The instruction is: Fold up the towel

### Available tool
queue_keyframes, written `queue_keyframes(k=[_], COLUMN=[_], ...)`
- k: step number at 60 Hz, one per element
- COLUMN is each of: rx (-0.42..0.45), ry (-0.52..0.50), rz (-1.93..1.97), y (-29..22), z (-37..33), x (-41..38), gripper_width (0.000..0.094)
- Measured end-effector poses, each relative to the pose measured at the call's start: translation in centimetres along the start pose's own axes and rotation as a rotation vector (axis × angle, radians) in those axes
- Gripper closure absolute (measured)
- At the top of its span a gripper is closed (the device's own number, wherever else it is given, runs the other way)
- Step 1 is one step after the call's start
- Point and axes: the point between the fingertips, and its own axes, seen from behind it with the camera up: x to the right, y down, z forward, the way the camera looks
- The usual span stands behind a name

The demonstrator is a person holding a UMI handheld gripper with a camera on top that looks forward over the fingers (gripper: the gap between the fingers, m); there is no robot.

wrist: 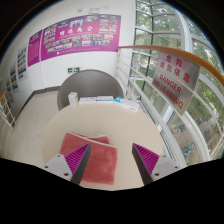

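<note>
A pink-red towel (pixel 92 158) lies flat on the pale table (pixel 45 140), just ahead of and partly between my fingers. Its far edge shows a folded layer. My gripper (pixel 111 163) hovers above the towel's near part, open, with nothing between the pads. The left finger's (pixel 75 158) magenta pad is over the towel's left edge; the right finger (pixel 147 158) is over bare table to the towel's right.
A grey round chair back (pixel 88 88) stands beyond the table's far edge. A glass wall with red "DANGER" lettering (pixel 170 85) runs along the right. Posters (pixel 75 38) hang on the far wall.
</note>
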Motion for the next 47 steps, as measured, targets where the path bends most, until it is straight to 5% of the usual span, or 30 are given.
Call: queue_keyframes(k=[28, 47], rx=[0.081, 0.118], ry=[0.034, 0.044], rz=[-0.058, -0.058], y=[1.7, 3.4], z=[-21.3, -28.8], x=[-8.1, -10.1], gripper_width=[0.0079, 0.0081])
